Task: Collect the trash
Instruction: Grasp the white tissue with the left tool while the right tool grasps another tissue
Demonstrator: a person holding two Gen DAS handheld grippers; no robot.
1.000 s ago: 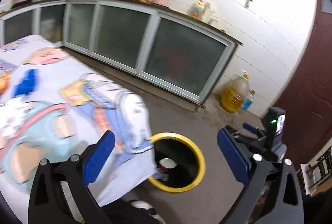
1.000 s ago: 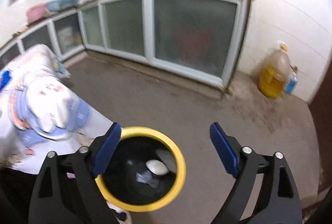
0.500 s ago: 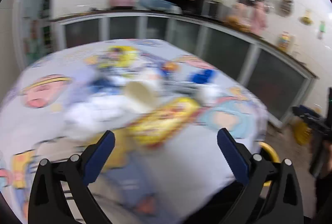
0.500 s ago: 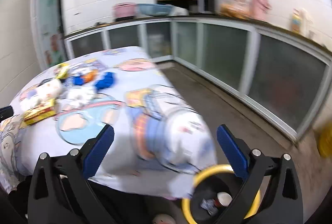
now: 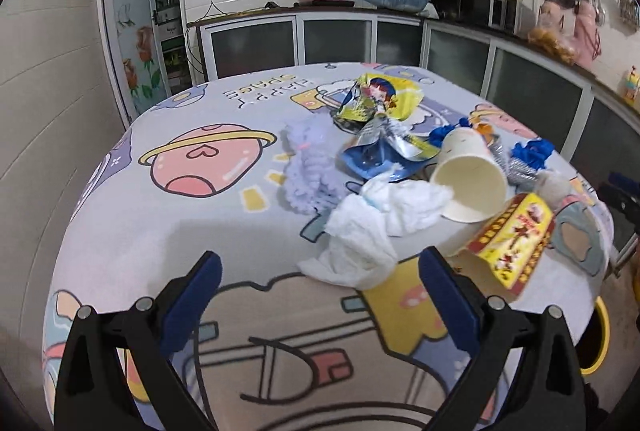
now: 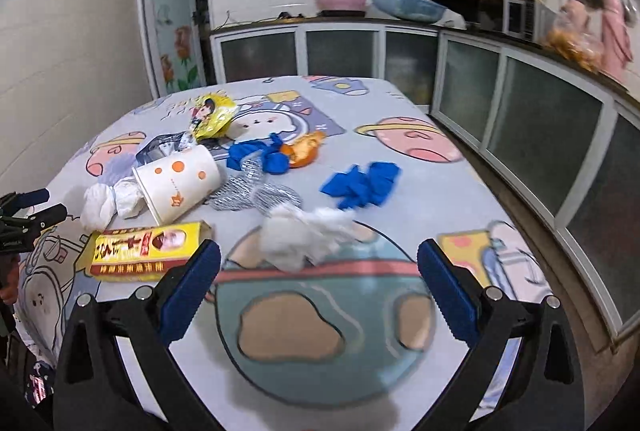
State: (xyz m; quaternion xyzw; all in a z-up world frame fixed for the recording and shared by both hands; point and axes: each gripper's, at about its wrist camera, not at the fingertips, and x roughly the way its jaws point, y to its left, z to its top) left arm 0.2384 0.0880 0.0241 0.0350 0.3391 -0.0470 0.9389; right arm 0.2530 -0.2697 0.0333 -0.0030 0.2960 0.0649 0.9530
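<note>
Trash lies on a round table with a cartoon cloth (image 5: 192, 231). My left gripper (image 5: 320, 291) is open and empty, just in front of a crumpled white tissue (image 5: 360, 231). Beyond lie a tipped paper cup (image 5: 468, 179), a yellow-red box (image 5: 512, 239), foil snack wrappers (image 5: 380, 111) and a purple fluffy cloth (image 5: 308, 163). My right gripper (image 6: 318, 283) is open and empty, just in front of another white tissue (image 6: 304, 231). Its view also shows the cup (image 6: 180, 183), the box (image 6: 148, 245), a blue glove (image 6: 360, 185), silver mesh (image 6: 256, 191) and orange peel (image 6: 304, 149).
A yellow-rimmed trash bin (image 5: 600, 339) stands on the floor off the table's right edge. Kitchen cabinets (image 6: 520, 103) run along the back and right walls. The left gripper shows at the left edge of the right wrist view (image 6: 24, 215).
Both grippers swung away from the yellow-rimmed bin on the floor and back over the table. They now face the pile of trash, still open and empty.
</note>
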